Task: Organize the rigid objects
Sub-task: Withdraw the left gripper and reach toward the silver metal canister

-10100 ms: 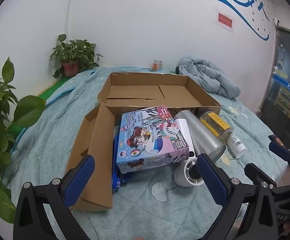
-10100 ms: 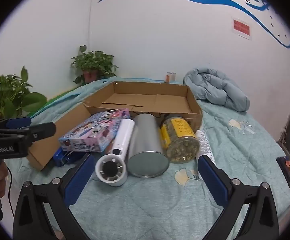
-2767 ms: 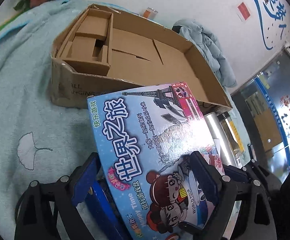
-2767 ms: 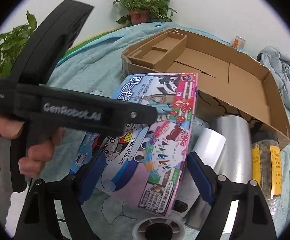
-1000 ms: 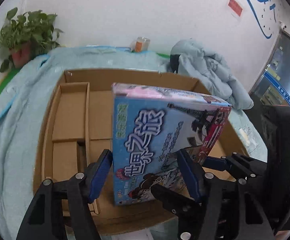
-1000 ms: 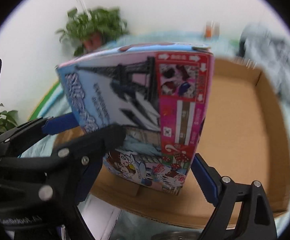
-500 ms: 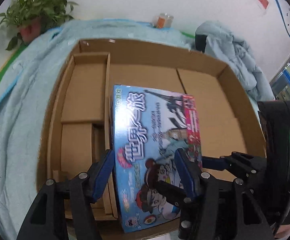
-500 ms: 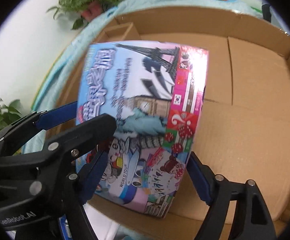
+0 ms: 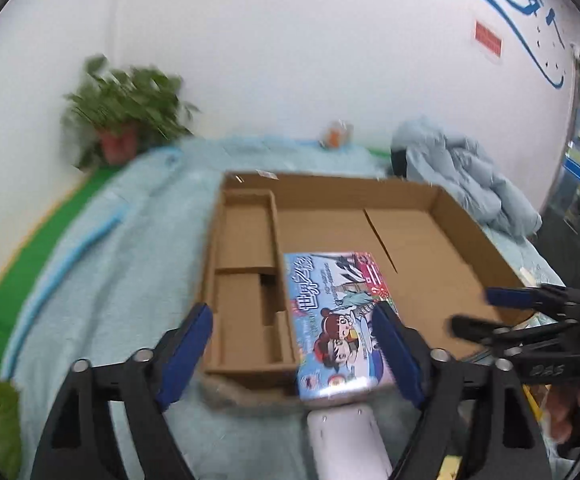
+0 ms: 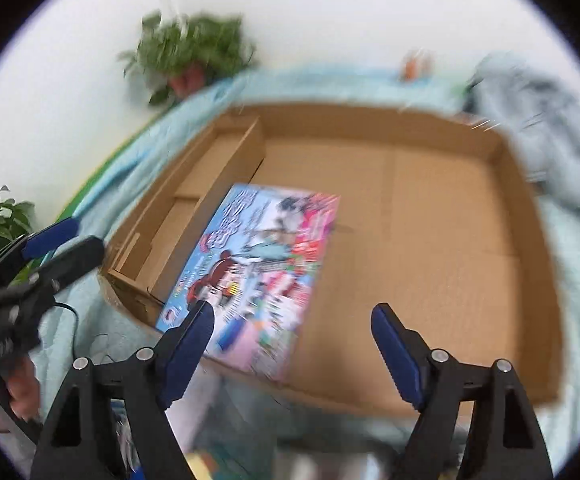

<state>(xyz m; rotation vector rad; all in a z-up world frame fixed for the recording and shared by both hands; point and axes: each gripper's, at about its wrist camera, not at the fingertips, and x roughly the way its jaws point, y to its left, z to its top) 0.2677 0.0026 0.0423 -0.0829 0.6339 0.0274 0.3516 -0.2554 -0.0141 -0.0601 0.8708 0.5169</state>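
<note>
A colourful board-game box lies flat on the floor of the open cardboard carton, against the divider of its left compartments. My left gripper is drawn back over the carton's near wall. Its jaws are opening, and no pad touches the game box lying beyond them. In the right wrist view the game box lies at the carton's near left. My right gripper hovers open over the near wall, holding nothing. Each view shows the other gripper at its edge: the right gripper and the left gripper.
A white cylindrical item lies on the teal bedspread just in front of the carton. A potted plant, a small jar and a bundled pale quilt are behind. Small compartments fill the carton's left side.
Both grippers have let go of the game box and pulled back toward the carton's near wall. The box, held tilted a second ago, now lies flat inside. The left jaws have widened.
</note>
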